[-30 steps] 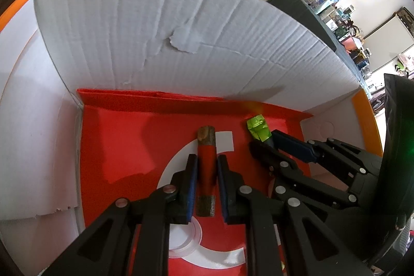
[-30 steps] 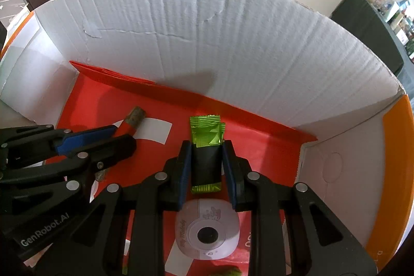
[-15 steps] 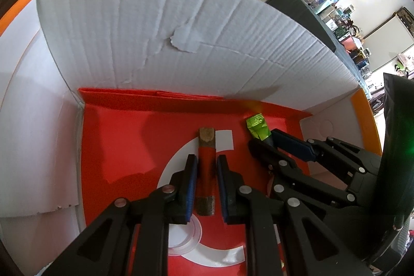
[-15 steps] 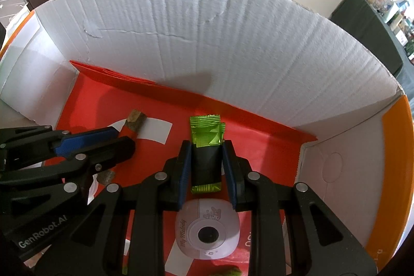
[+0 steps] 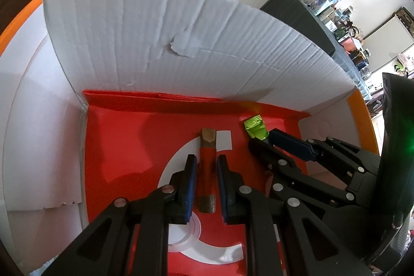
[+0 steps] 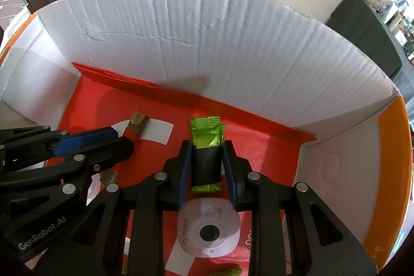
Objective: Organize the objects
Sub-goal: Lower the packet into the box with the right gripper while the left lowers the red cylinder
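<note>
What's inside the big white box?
A red-wrapped stick, green-and-black packet and small white camera lie in the white cardboard box. The fingers hide some floor.
</note>
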`<state>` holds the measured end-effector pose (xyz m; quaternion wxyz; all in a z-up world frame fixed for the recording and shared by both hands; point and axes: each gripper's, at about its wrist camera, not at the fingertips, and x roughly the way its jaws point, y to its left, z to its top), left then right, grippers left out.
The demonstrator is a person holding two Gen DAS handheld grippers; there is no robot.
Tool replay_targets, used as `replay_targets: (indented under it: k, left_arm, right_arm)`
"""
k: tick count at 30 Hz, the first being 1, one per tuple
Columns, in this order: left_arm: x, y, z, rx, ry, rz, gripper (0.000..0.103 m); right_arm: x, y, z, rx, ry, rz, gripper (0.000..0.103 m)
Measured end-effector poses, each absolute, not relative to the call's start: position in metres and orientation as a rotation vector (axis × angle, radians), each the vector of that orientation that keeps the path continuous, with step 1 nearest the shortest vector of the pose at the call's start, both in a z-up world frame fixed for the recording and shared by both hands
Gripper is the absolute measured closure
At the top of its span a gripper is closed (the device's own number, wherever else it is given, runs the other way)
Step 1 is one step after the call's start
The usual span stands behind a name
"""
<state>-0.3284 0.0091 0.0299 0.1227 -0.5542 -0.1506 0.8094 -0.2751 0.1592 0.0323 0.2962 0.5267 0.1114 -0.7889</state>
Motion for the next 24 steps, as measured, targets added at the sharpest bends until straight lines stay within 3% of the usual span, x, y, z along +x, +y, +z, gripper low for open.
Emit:
replay_targets:
  k: [18, 24]
  left_arm:
    - [-0.317, 0.007, 0.047, -1.582, -0.423, 2.372, 0.088]
    - [-0.310, 0.003, 0.054, -1.561, -0.421, 2.391, 0.078]
  right_arm:
    - [-0.262, 0.167, 0.056, 1.365, 0.292, -2.135, 0.079]
    - [-0.258, 0.167, 0.067, 1.353, 0.293, -2.150, 0.079]
